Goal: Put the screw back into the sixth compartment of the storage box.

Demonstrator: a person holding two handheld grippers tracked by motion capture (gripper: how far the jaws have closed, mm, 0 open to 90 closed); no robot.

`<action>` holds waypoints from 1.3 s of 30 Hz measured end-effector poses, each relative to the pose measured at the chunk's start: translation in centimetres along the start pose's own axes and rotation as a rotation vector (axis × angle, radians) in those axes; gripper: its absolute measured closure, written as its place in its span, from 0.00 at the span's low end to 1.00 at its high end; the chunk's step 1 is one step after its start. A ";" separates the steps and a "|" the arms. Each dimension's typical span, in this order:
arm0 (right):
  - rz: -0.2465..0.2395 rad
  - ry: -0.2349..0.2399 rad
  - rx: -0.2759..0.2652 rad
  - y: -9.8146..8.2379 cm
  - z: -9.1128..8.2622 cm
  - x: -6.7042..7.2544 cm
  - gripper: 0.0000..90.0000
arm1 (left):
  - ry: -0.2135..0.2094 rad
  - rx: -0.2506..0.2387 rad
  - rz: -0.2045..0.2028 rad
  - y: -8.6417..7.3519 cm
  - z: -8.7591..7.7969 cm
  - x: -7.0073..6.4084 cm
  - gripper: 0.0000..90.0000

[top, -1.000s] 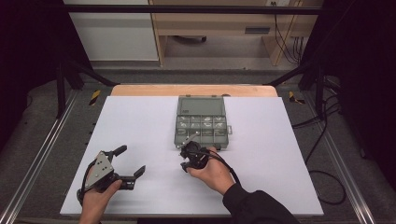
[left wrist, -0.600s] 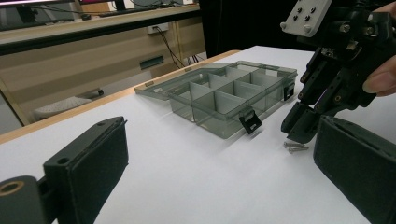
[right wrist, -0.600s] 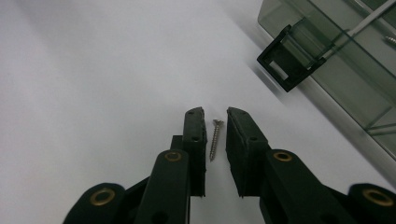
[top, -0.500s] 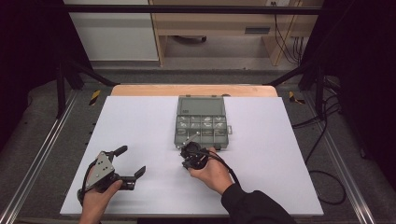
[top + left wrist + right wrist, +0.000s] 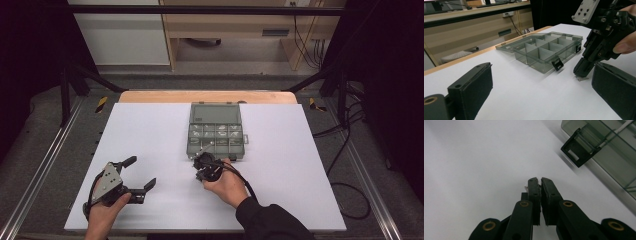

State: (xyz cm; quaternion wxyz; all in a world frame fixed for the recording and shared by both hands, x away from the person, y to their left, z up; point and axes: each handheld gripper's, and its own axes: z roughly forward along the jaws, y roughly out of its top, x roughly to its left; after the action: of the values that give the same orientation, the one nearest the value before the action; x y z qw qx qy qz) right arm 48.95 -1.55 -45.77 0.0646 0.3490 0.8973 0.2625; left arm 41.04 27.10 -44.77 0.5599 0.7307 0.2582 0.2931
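Right hand-held gripper (image 5: 540, 180) just closed, perhaps on screw (image 5: 582, 79).

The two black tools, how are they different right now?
The left tool has its jaws spread wide, while the right tool has its jaws pressed together. The left tool sits over bare white table, while the right tool points down beside the open grey plastic compartment box, its tip by a small metal screw. Both are black, and each is held in a hand.
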 end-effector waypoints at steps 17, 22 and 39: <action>0.017 -0.016 -0.044 -0.1 -0.5 -0.6 0.98 | 0.000 -0.005 -0.014 0.0 0.0 0.0 0.04; 0.022 -0.022 -0.066 -0.4 -1.1 -1.0 0.98 | 0.002 -0.006 -0.016 0.0 0.0 0.0 0.04; 0.027 -0.034 -0.161 -1.2 -2.9 -2.1 0.98 | 0.002 -0.015 -0.021 -0.1 -0.2 0.1 0.03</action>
State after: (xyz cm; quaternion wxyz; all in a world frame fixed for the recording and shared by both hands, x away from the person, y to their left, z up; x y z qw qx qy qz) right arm 48.89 -4.91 -44.02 0.1042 0.3592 0.8673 0.3285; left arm 40.98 27.30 -44.78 0.5682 0.7234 0.2643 0.2897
